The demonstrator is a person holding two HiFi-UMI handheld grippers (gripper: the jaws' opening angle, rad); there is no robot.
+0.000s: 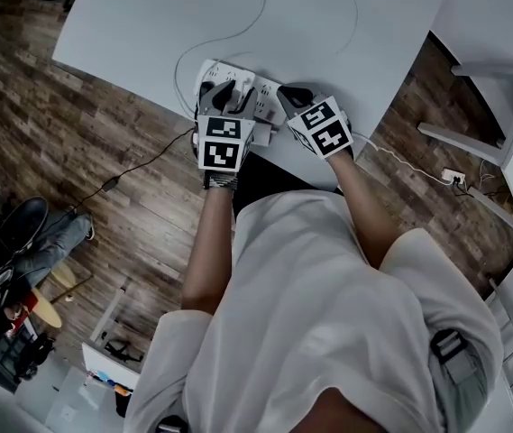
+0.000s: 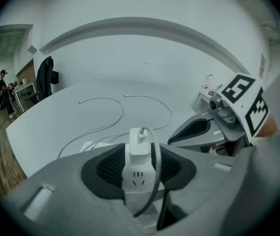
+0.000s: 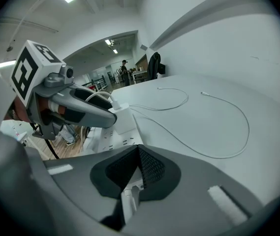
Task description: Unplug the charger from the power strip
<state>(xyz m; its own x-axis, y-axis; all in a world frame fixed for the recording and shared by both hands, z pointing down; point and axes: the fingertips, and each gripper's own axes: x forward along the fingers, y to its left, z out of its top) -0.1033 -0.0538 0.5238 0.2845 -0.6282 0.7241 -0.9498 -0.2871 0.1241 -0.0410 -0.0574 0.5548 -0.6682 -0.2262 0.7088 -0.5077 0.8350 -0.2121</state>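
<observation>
The boxy white charger (image 2: 139,140) stands plugged into the glossy white power strip (image 2: 138,181), flanked by the half-spread, ribbed black pads of the left gripper (image 2: 140,154). At that gripper's 3 o'clock, the right gripper (image 3: 139,154) has its tips pinched together on nothing, over the smooth white table (image 1: 139,25).
</observation>
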